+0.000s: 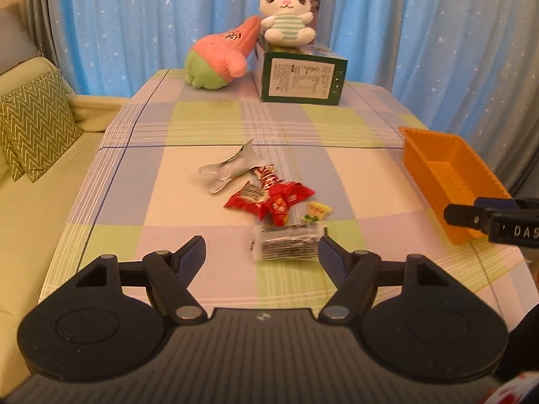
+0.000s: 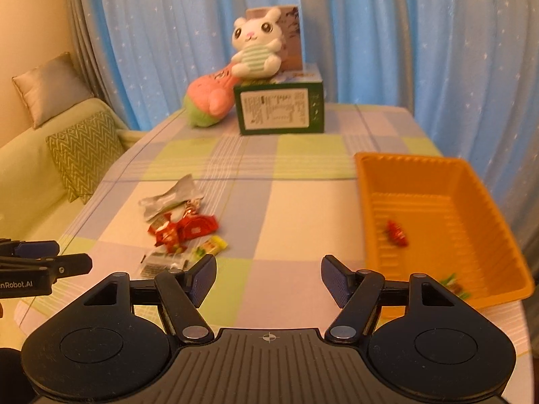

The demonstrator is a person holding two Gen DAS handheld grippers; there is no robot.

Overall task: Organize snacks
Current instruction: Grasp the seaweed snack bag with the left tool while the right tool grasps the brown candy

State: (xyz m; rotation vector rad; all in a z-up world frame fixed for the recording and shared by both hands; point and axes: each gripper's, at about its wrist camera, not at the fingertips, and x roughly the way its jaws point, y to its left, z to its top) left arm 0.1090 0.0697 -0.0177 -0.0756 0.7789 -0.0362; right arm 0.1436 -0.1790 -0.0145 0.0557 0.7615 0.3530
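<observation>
Checked tablecloth (image 1: pixel 202 128): plush toys (image 1: pixel 222 57), green box (image 1: pixel 303 79) behind snacks (image 1: pixel 269 198).

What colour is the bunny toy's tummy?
The bunny toy has a tummy striped pale green and white. It shows best in the left wrist view.

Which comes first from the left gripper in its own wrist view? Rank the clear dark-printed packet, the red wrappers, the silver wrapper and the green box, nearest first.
From the left gripper:
1. Clear dark-printed packet, just ahead, toward its right finger.
2. Red wrappers, mid-table behind it.
3. Silver wrapper, slightly farther, to the left.
4. Green box, at the table's far end, under the white plush.
</observation>
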